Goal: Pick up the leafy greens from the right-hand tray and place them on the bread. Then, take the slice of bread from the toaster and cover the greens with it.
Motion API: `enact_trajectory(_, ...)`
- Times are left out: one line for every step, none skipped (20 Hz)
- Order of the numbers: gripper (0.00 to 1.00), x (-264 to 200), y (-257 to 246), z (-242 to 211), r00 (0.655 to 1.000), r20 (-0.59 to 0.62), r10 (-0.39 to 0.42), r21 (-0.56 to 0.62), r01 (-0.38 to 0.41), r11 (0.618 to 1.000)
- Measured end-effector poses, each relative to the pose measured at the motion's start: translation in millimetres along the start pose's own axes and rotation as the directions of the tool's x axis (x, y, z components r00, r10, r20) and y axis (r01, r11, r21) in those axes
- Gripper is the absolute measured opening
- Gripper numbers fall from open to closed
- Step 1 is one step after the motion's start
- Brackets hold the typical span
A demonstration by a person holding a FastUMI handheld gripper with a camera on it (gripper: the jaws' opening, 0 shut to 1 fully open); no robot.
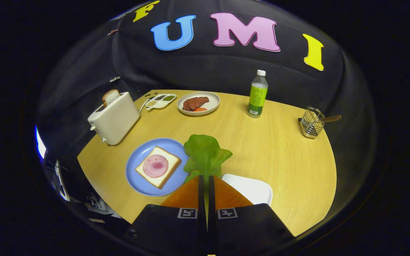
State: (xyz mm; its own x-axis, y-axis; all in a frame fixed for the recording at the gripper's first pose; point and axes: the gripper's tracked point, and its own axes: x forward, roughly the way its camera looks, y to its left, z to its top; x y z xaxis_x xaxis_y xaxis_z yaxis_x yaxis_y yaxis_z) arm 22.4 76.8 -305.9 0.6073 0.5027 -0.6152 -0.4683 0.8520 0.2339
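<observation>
Between the fingers, the gripper [206, 177] is clenching the leafy greens [205, 154] by the stem — leaves pointing ahead, above the worktop — the bread [158, 167] on the blue plate [137, 179] lying just left.

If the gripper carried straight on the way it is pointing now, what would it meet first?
Probably bare table: the gripper, shut on the leafy greens, points past the blue plate, roughly toward the meat plate. Depth is unclear.

One toaster [115, 119], two bread slices: one in the toaster [110, 96], one with ham on the blue plate [158, 166]. Three dishes: blue plate [137, 177], white tray [253, 187], bowl of meat [198, 103]. One bottle [257, 94], one wire basket [311, 123], one condiment tray [160, 101], one lettuce leaf [205, 154].
</observation>
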Motion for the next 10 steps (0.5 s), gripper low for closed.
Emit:
enact_trajectory(0.06, 1.6, 13.2, 6.6, 1.000, 0.006, 0.016, -0.015, -0.016, 1.000)
enact_trajectory(0.06, 5.2, 28.5, 12.4, 0.999, 0.009, 0.035, -0.030, -0.035, 0.999)
enact_trajectory(0.06, 7.8, 41.9, 16.5, 0.998, 0.009, 0.054, -0.039, -0.054, 0.998)
enact_trajectory(0.06, 11.8, 55.1, 19.5, 0.997, 0.007, 0.071, -0.045, -0.071, 0.996)
enact_trajectory(0.06, 15.6, 66.4, 22.3, 0.996, 0.005, 0.085, -0.051, -0.084, 0.995)
enact_trajectory(0.06, 21.4, 76.0, 24.0, 0.996, 0.002, 0.094, -0.059, -0.093, 0.994)
enact_trajectory(0.06, 26.9, 83.5, 24.8, 0.995, -0.004, 0.098, -0.066, -0.098, 0.993)
enact_trajectory(0.06, 32.7, 91.2, 24.3, 0.994, -0.011, 0.105, -0.071, -0.105, 0.992)
enact_trajectory(0.06, 38.1, 98.2, 23.6, 0.994, -0.022, 0.111, -0.075, -0.112, 0.991)
enact_trajectory(0.06, 43.9, 103.1, 22.6, 0.993, -0.030, 0.112, -0.080, -0.114, 0.990)
